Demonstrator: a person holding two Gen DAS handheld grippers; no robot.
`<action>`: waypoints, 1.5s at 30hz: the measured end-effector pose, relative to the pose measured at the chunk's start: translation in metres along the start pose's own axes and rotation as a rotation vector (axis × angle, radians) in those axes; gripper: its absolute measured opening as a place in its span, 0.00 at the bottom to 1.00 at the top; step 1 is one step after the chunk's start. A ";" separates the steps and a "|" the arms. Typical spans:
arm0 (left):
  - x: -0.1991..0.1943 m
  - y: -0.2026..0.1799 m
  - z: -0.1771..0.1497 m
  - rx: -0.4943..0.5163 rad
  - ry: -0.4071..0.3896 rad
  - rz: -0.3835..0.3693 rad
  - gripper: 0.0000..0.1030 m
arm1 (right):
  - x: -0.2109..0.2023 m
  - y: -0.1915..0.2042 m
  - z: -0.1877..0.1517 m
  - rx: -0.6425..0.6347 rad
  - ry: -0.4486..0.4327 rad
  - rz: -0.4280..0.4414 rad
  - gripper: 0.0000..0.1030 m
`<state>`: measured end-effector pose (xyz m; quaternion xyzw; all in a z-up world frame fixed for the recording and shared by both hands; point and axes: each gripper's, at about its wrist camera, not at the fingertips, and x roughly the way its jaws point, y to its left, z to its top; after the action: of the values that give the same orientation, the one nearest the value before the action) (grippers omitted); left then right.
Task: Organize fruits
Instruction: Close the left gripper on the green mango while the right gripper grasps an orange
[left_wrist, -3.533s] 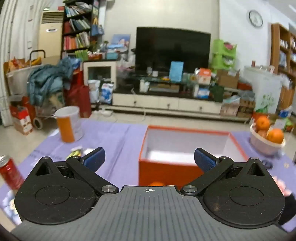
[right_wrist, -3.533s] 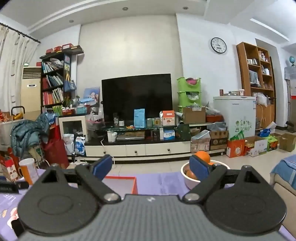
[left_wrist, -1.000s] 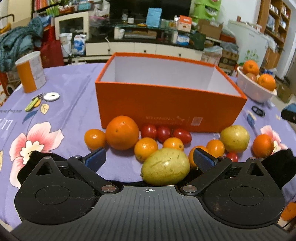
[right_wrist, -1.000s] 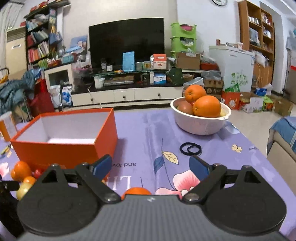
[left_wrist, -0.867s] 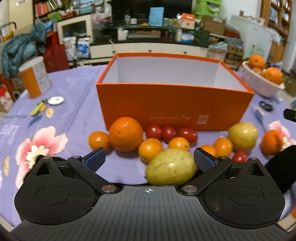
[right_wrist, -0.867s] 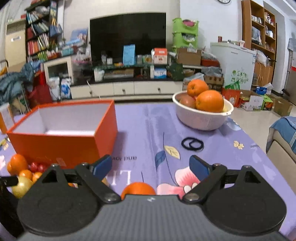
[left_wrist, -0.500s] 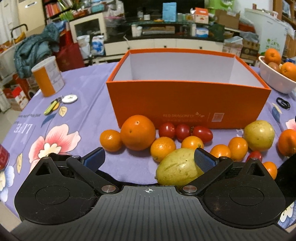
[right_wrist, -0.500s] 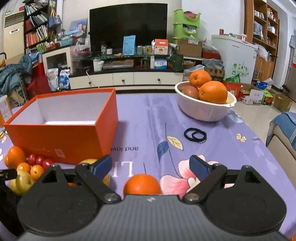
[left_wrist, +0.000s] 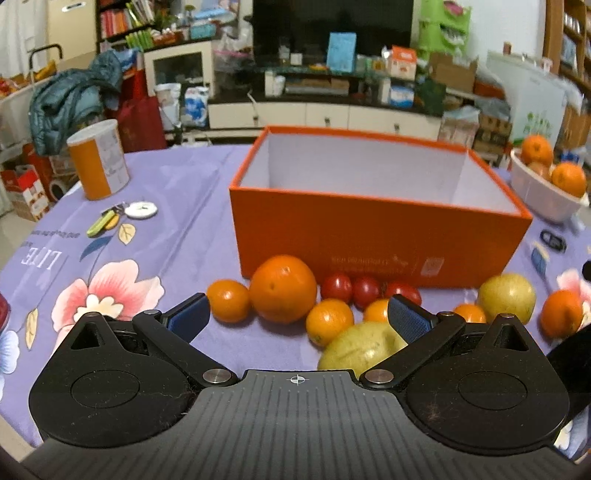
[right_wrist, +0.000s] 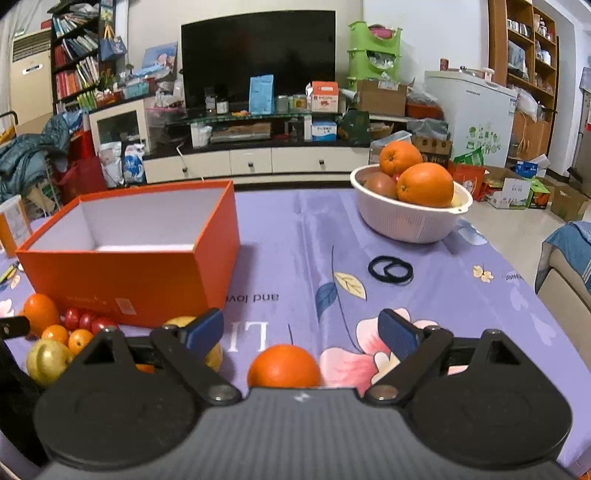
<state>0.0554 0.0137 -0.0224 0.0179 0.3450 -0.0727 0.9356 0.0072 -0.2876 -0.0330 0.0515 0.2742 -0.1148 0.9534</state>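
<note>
So both grippers are just hanging low over the purple floral tablecloth (left_wrist: 177, 206) with nothing in them. The left gripper (left_wrist: 298, 318) has its jaws spread wide, and looking past it there's the orange box (left_wrist: 376, 236) sitting open with nothing visible inside. All the loose fruit is lined up along the box's near side: a big orange (left_wrist: 283, 283) with a small mandarin (left_wrist: 228, 301) touching it on the left, 3 cherry tomatoes (left_wrist: 364, 290) in a row right by the box wall, and a yellow-green pear (left_wrist: 360, 349) close in by the right finger. Another pear (left_wrist: 506, 293) sits further right, with a lone orange (left_wrist: 560, 313) just beside it. The right gripper (right_wrist: 301, 330) is released too, wide open, and that same lone orange (right_wrist: 284, 366) sits on the cloth right between its fingers, not being touched as far as I can tell. Far right there's a white bowl (right_wrist: 410, 219) with more oranges piled in it, and 2 black hair ties (right_wrist: 390, 270) lie on the cloth near it. Far left, an orange and white can (left_wrist: 99, 163) stands upright.
</note>
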 end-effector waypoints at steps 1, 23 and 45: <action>-0.001 0.001 0.000 0.000 -0.006 -0.003 0.75 | 0.000 0.001 0.000 -0.001 -0.001 0.003 0.88; 0.012 -0.020 -0.022 -0.004 0.068 -0.084 0.75 | 0.016 -0.011 -0.019 -0.017 0.107 0.119 0.87; 0.014 -0.028 -0.024 0.027 0.043 -0.093 0.72 | 0.042 0.002 -0.024 -0.065 0.151 0.069 0.65</action>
<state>0.0460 -0.0136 -0.0494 0.0162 0.3643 -0.1205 0.9233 0.0298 -0.2901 -0.0753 0.0384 0.3470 -0.0689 0.9346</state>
